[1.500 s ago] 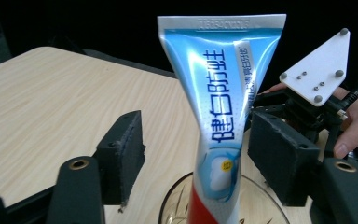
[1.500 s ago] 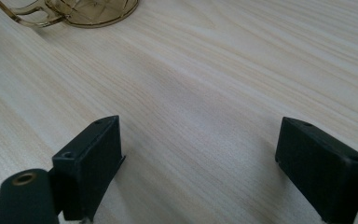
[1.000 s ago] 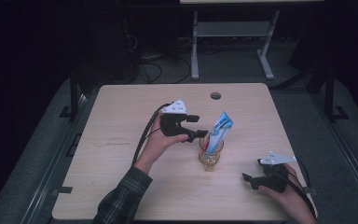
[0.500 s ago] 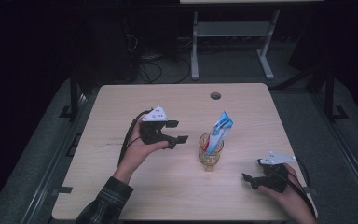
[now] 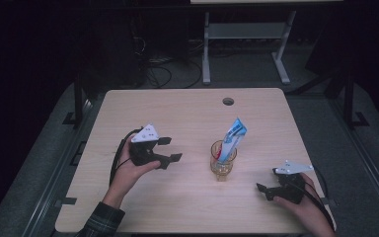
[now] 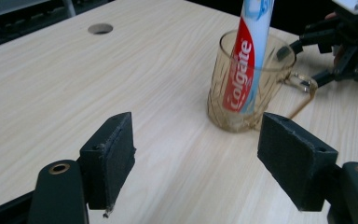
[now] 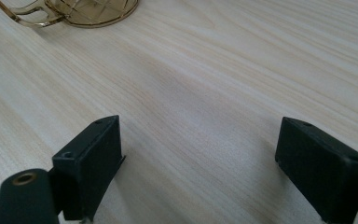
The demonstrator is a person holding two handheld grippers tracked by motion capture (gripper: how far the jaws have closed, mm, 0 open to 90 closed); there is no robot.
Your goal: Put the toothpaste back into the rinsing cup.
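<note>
High view: left hand-held gripper [image 5: 170,149] being held above tabletop [image 5: 187,118], jaws spread, nothing gripped. Glass mug [image 5: 223,161] standing mid-tabletop, toothpaste tube [image 5: 232,138] leaning inside it. Right hand-held gripper [image 5: 265,190] being held low near front edge, jaws spread.

Left gripper view: mug [image 6: 248,84] being faced just ahead of parted jaws (tube [image 6: 248,56] upright inside).

Right gripper view: bare tabletop [image 7: 214,84] being framed between parted jaws; mug base [image 7: 93,9] at top.

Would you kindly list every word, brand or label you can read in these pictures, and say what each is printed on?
"Colgate": white letters on the red band of the toothpaste tube, which stands in the glass mug.
The tube's blue and white upper part bears no readable print.
Nothing else carries readable text.
</note>
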